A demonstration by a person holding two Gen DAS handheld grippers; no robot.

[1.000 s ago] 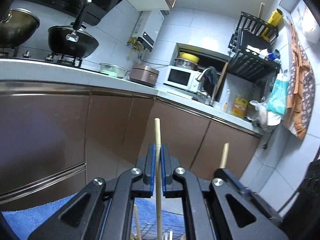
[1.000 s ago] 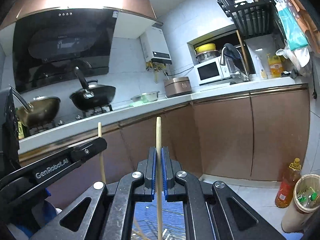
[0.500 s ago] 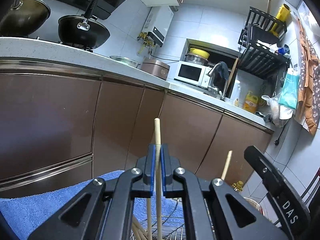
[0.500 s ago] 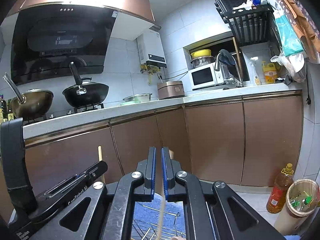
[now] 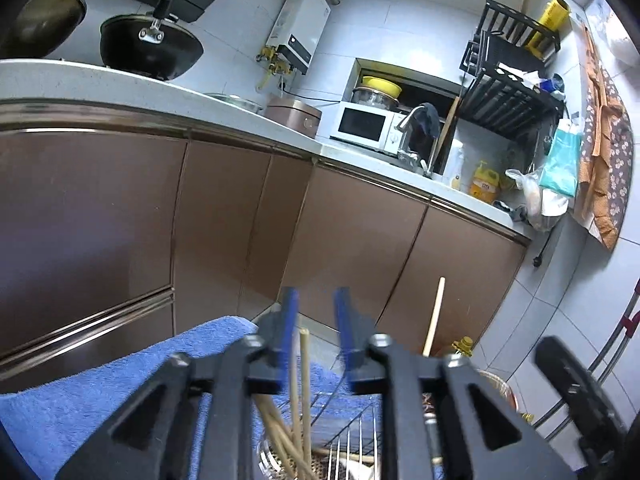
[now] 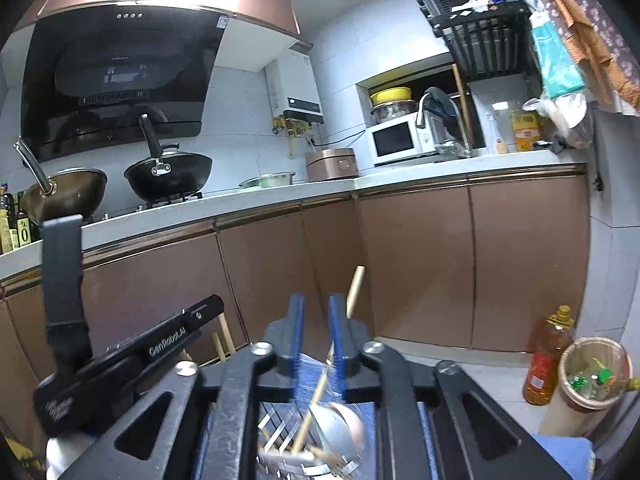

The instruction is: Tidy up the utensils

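Observation:
My left gripper is open, its blue pads apart. Several wooden chopsticks stand loose in a wire utensil holder just below it; one chopstick leans off to the right. My right gripper is open too, with nothing between its pads. Below it a chopstick leans to the right out of the metal holder, next to a white spoon. The left gripper's body shows at the left of the right wrist view.
A blue towel lies under the holder. Brown cabinets and a white counter stand ahead, with two woks, a microwave and a sink tap. An oil bottle and a bin stand on the floor at the right.
Both grippers held a chopstick upright a second ago. The right one opened first, then the left, and both chopsticks dropped into the holder. Both grippers have tilted lower.

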